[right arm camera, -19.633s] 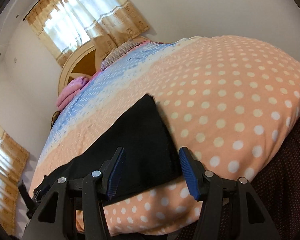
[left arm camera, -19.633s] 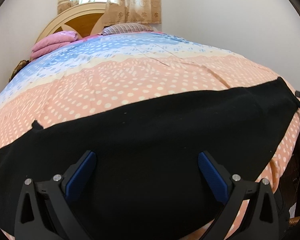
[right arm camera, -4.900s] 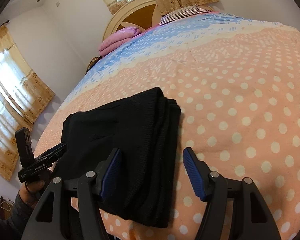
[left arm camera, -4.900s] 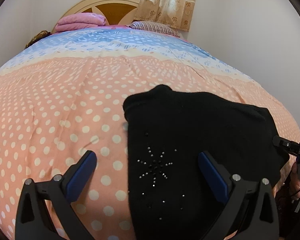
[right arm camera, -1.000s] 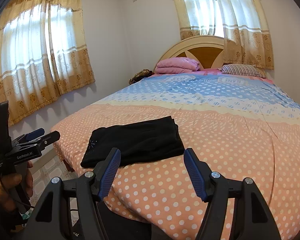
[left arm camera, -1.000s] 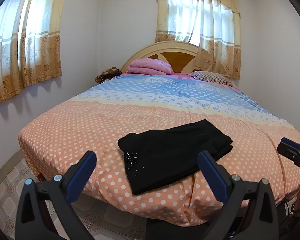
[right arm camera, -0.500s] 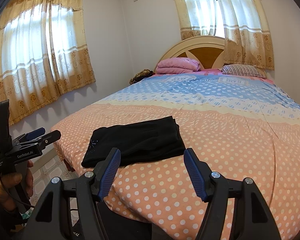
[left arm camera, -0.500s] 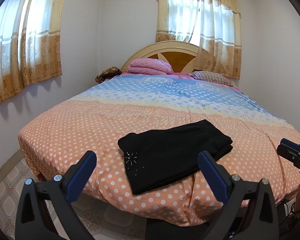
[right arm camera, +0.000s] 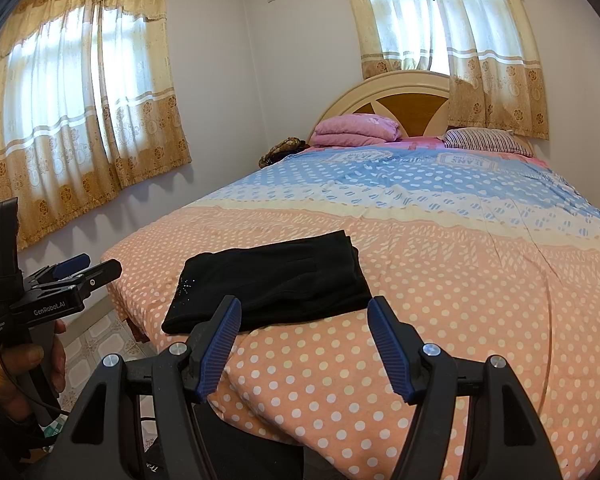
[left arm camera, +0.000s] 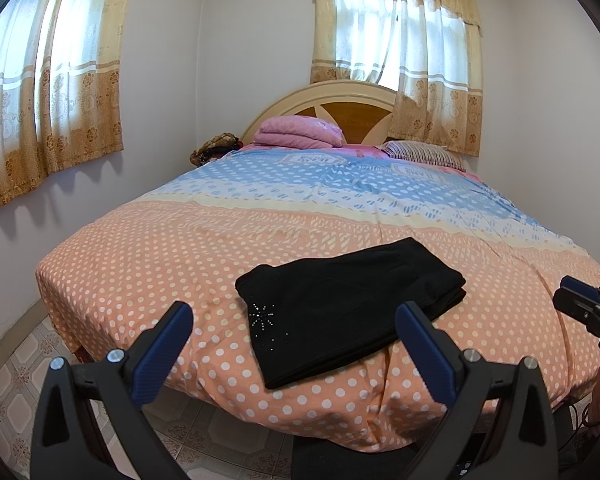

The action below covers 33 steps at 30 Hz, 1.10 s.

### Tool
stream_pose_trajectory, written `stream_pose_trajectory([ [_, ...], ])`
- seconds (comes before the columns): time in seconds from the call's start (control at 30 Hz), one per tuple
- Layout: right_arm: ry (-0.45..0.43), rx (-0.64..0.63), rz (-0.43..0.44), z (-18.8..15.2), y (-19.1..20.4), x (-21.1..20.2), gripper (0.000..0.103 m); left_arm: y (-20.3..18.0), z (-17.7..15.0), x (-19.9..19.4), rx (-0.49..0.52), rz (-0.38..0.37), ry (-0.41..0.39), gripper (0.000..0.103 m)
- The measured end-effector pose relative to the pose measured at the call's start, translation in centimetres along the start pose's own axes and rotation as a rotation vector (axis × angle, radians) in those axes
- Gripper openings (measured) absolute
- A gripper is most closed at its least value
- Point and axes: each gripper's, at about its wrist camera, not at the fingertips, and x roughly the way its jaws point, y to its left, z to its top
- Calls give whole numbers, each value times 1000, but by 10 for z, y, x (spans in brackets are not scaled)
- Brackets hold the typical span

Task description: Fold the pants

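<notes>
Black pants lie folded into a compact rectangle near the foot of the bed, a small rhinestone star on their near left corner; in the right wrist view the pants lie left of centre. My left gripper is held back from the bed, open, nothing between its blue pads. My right gripper is also back from the bed edge, open and empty. Seen from the right wrist, the left gripper is in a hand at the far left.
The bed has an orange polka-dot and blue cover, with a pink folded blanket and a striped pillow at the headboard. Tiled floor lies left of the bed. Curtained windows are on both walls.
</notes>
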Motion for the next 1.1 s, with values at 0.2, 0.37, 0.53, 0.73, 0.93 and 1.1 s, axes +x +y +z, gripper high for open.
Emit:
stream_pose_trajectory([
  [0.2,-2,-4,-2,0,-1,0,67,-4,2,-1,23,-14,-3,103],
  [0.37,-4,-5,-4,0,-1,0,67,-8,3,-3,35,-16,-13,103],
  [0.53,-3,-6,-7,0,-2,0,67,-8,3,-3,31,-9,-7,103],
  [0.73,-3,-9,-11,0,-1,1,67,-9,2,-1,32,-9,8,103],
  [0.93,-1,-15,-12,-1,-2,1,67,-12,0,3,47,0,28,103],
  [1.1,3,-18,-11,-2,-4,2,67,-13,-3,3,72,1,23,103],
])
